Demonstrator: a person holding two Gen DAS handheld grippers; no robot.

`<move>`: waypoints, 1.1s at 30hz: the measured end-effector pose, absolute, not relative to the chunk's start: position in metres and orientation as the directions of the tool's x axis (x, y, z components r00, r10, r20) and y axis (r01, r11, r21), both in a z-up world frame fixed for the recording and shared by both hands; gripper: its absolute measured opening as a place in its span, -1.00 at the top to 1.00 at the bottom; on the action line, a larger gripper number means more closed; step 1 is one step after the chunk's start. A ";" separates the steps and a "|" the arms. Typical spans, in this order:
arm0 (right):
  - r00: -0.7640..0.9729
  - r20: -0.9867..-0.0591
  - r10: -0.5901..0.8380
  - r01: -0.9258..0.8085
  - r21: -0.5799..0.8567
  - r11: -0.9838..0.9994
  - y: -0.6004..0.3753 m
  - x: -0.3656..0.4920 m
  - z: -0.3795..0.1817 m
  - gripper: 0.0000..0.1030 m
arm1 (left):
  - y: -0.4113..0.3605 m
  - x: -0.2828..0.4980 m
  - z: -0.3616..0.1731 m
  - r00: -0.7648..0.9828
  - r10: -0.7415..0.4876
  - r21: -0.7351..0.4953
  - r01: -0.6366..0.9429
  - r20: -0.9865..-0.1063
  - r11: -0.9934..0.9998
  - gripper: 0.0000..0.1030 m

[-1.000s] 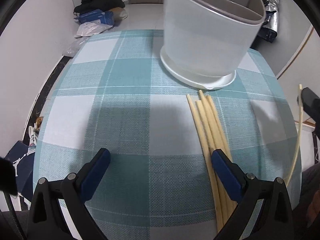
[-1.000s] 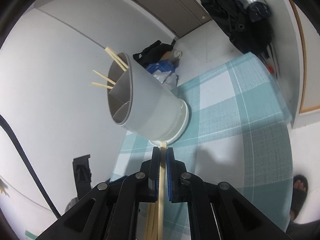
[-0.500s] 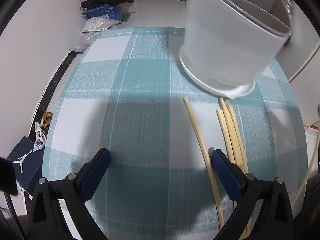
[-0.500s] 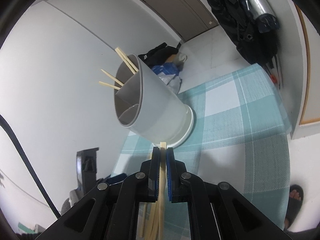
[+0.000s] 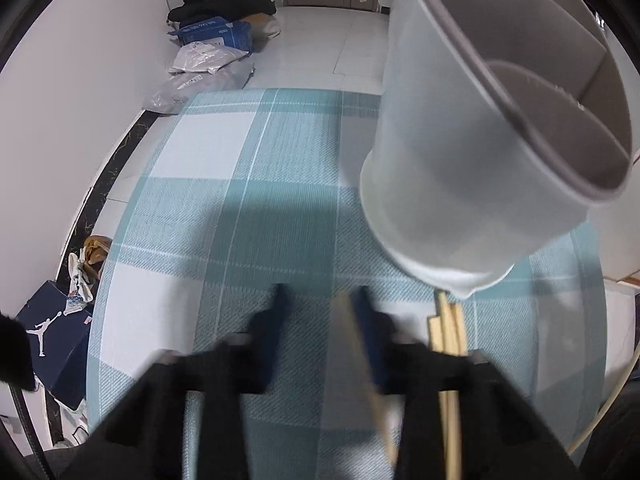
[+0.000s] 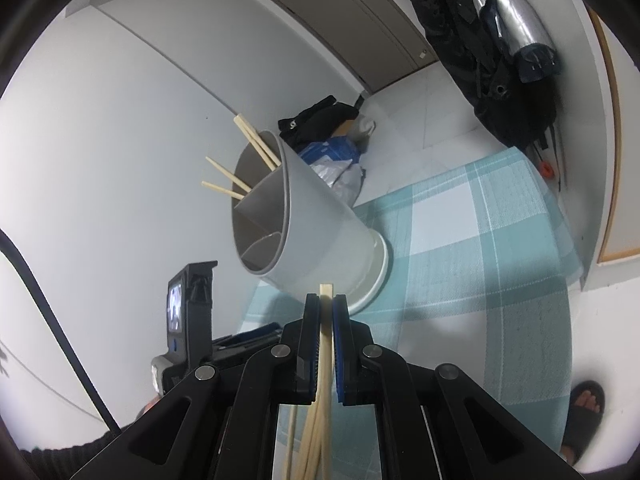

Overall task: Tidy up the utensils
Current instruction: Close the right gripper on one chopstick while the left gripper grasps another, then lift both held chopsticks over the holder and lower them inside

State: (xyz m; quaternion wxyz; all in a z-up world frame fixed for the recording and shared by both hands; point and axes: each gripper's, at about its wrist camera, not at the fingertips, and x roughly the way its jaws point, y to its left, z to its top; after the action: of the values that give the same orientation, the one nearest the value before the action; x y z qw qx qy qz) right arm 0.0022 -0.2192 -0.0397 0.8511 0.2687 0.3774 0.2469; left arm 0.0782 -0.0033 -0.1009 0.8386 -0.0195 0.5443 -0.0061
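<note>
Left wrist: found one loose chopstick (image 5: 362, 360) lying on the checked cloth (image 5: 280, 152) between the fingers of the left gripper (image 5: 320, 300), close against the inner face of the right-hand finger. Caught the jaws mid-closing and blurred, with a clear gap left on the other side and no pinch yet. Saw three or so remaining chopsticks (image 5: 448, 332) flat on the cloth just beside that gripper, their far ends touching or nearly touching the foot of the grey divided holder (image 5: 460, 184). Right wrist: found the right gripper (image 6: 327, 308) clamped tight on a held chopstick (image 6: 326, 289), tip poking just past the pads, aimed towards the holder from above the cloth and not yet over its rim. Counted four stored chopsticks (image 6: 256, 140) leaning out of the far compartment, with the two nearer compartments looking empty. Judged the job roughly half done: four in, one gripped and awaiting its drop, one about to be picked up, a few more to fetch. Noted a person's sandalled foot (image 6: 584, 400) on the floor beyond the table edge.
</note>
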 end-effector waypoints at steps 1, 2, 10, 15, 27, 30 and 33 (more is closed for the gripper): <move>0.595 -0.512 0.619 -0.217 0.640 0.737 -0.220 0.003 -0.039 0.90 | -0.003 0.079 -0.101 0.404 -0.032 -0.042 -0.018 -0.914 0.999 0.73; 0.598 -0.515 0.615 -0.215 0.636 0.741 -0.220 0.003 -0.039 0.90 | -0.003 0.079 -0.101 0.401 -0.028 -0.042 -0.027 -0.916 0.999 0.77; 0.635 -0.525 0.566 -0.234 0.568 0.789 -0.215 -0.003 -0.029 0.90 | 0.006 0.074 -0.094 0.412 -0.091 -0.135 -0.077 -0.907 0.988 0.98; 0.647 -0.523 0.555 -0.248 0.544 0.802 -0.210 -0.012 -0.025 0.90 | 0.014 0.060 -0.071 0.499 -0.123 -0.195 -0.094 -0.858 0.976 0.99; 0.714 -0.497 0.493 -0.287 0.435 0.854 -0.182 -0.024 -0.003 0.90 | 0.023 0.021 0.001 0.701 -0.240 -0.309 0.028 -0.672 0.951 0.99; 0.727 -0.500 0.470 -0.284 0.404 0.870 -0.178 -0.026 0.001 0.90 | 0.023 0.016 0.008 0.722 -0.248 -0.300 0.059 -0.645 0.952 0.99; 0.737 -0.504 0.451 -0.282 0.378 0.882 -0.174 -0.029 0.006 0.90 | 0.024 0.006 0.014 0.738 -0.262 -0.293 0.091 -0.622 0.952 0.99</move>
State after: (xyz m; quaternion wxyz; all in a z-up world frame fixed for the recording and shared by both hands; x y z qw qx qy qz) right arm -0.0289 -0.1742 0.0061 0.9213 0.1394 0.3036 0.1988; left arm 0.0061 0.0241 0.0140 0.9241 -0.1225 0.3491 -0.0957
